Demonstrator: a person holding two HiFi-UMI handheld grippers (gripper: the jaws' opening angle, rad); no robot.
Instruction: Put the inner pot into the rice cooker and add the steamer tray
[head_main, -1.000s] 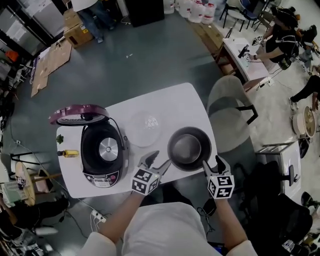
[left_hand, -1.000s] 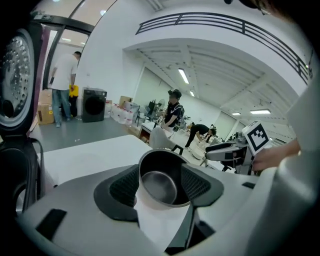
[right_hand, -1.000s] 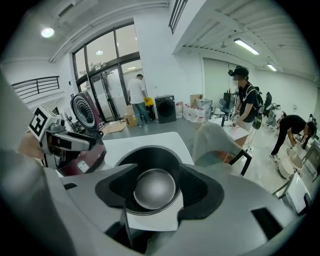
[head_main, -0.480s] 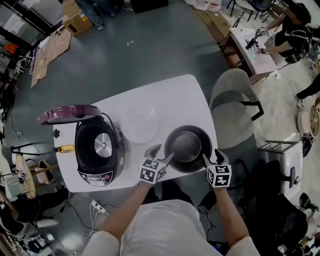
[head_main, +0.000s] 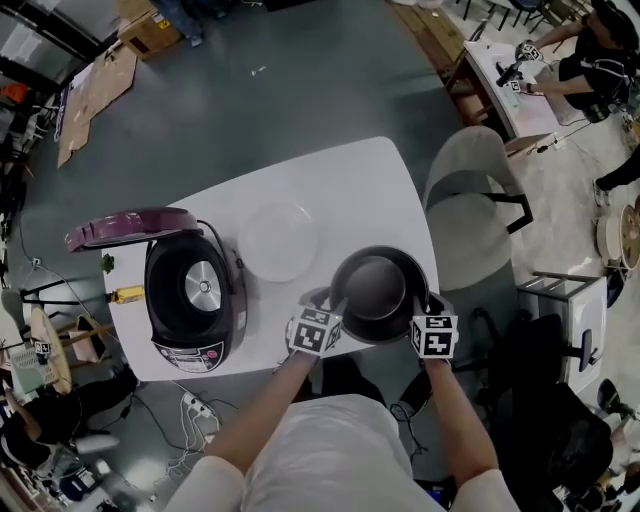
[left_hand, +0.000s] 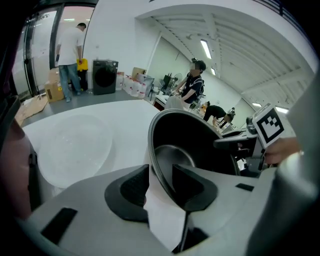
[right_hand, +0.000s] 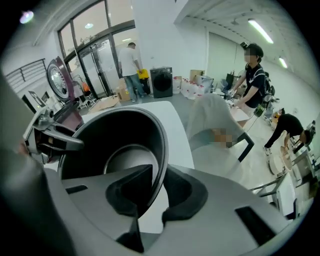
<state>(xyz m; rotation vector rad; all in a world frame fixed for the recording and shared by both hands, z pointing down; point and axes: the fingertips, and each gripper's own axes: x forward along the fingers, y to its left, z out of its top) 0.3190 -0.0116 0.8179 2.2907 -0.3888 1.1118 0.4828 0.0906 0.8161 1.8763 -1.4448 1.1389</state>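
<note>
Black inner pot (head_main: 375, 290) sits on the white table (head_main: 340, 180), at its near right side. Left gripper (head_main: 328, 300) is on the pot's left rim, right gripper (head_main: 421, 302) on the right rim. Each has 1 pad inside the pot & 1 outside. Both sets of jaws have just been closing & now pinch the rim. Rice cooker (head_main: 195, 300) stands at table's left w/ its purple lid (head_main: 130, 228) up. Clear steamer tray (head_main: 280, 240) lies flat near both, a bit further back.
</note>
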